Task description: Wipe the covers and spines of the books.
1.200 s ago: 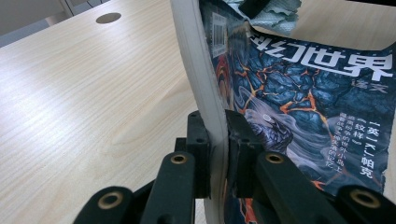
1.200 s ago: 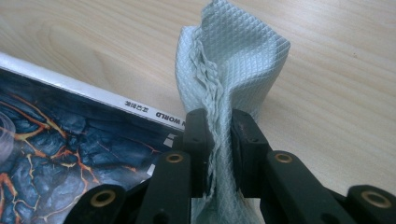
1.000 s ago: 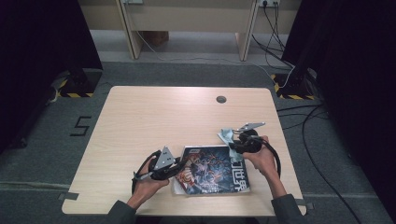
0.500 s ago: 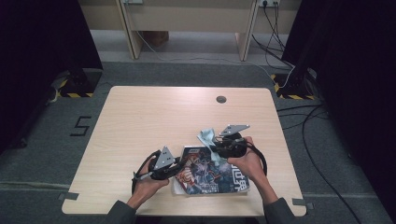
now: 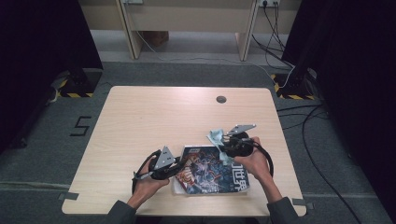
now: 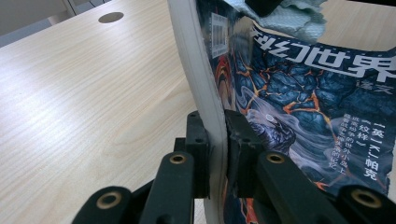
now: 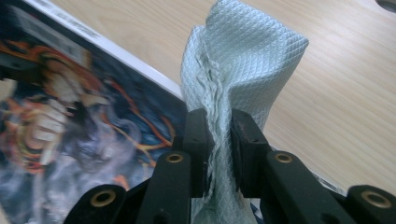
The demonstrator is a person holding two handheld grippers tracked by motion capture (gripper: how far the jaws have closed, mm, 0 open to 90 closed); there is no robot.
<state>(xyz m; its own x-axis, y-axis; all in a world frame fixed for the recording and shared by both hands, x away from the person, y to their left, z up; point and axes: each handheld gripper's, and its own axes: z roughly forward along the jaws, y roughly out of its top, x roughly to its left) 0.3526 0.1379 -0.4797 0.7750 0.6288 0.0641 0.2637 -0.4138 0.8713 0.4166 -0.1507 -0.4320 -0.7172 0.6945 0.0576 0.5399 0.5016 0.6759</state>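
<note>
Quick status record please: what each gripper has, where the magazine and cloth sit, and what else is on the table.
left gripper: shut on the magazine's edge
right gripper: shut on a bunched pale blue cloth
magazine: near edge of the table, between the two hands, blue illustrated cover up
cloth position: held at the magazine's far right corner
table: light wood, round cable hole near far edge
hands: one on each gripper

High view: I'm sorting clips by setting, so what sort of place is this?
Probably a lab recording bay: a bare light wooden table on grey carpet, black curtains at both sides, and black cables trailing over the floor.
</note>
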